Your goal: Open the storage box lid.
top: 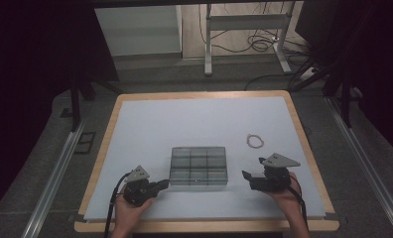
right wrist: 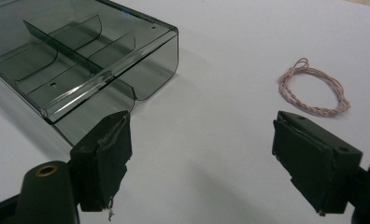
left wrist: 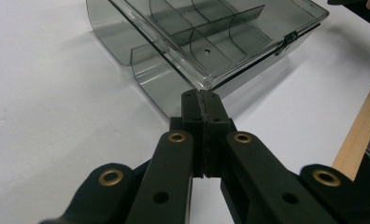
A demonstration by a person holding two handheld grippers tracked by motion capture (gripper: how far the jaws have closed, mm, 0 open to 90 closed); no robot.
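Observation:
A smoky transparent compartment box (top: 198,167) with its clear lid down lies at the table's front middle. My left gripper (top: 163,185) is at the box's front left corner, shut, with nothing between its jaws. In the left gripper view its tips (left wrist: 202,96) sit right at the corner of the box (left wrist: 211,42); I cannot tell whether they touch. My right gripper (top: 254,167) is open just right of the box. In the right gripper view it (right wrist: 206,154) is empty, with the box (right wrist: 80,56) ahead on the left and a pink twisted cord loop (right wrist: 314,88) ahead on the right.
The cord loop (top: 255,141) lies on the white mat (top: 194,124) behind the right gripper. A wooden table edge (top: 204,226) frames the mat. A metal desk frame (top: 244,29) and cables stand on the floor beyond.

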